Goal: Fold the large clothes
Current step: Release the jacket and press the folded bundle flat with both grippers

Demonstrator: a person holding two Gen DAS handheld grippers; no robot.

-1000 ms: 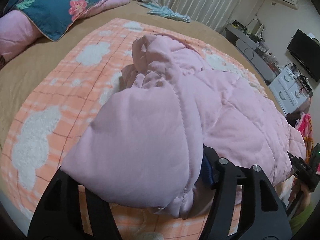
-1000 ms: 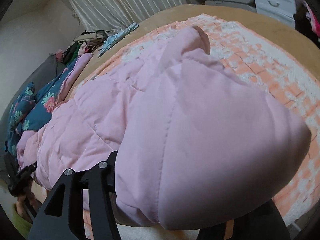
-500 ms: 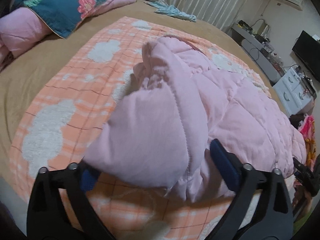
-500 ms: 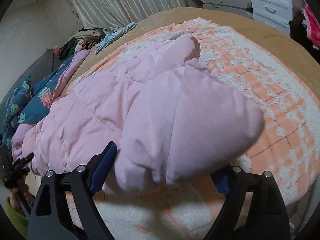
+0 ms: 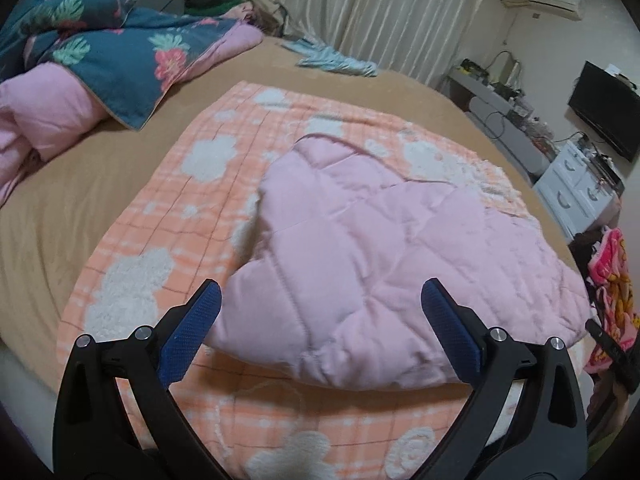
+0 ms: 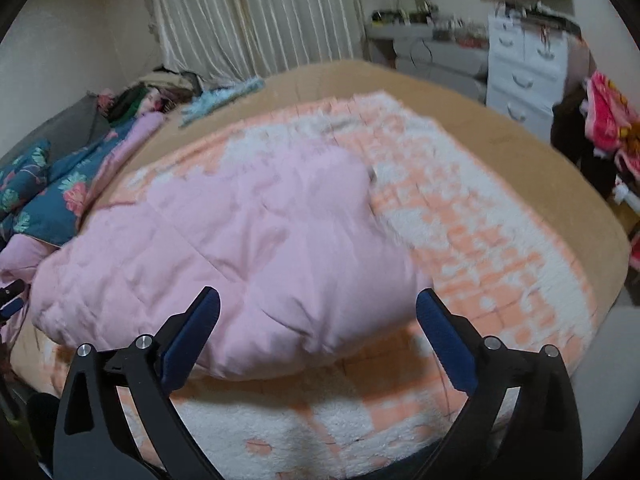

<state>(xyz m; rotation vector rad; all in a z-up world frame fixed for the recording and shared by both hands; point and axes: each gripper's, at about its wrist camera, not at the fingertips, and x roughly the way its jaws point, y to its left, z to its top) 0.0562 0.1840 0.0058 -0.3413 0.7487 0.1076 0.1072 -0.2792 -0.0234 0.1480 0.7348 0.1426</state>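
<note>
Lying bunched on orange checked blanket (image 5: 160, 216) atop bed (image 5: 60, 208): pink quilted jacket (image 5: 380, 248), folded edge nearest cameras. Left gripper (image 5: 322, 296) spread wide, nothing held; right gripper (image 6: 318, 302) likewise released, just short of fabric. Risks judged: puffy fill may spring fold back open; blanket may be pinched with jacket at next grasp; thick layers may slip from pads.

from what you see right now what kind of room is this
Most likely a home bedroom: a wide bed with a floral duvet, curtains, and a white dresser.
</note>
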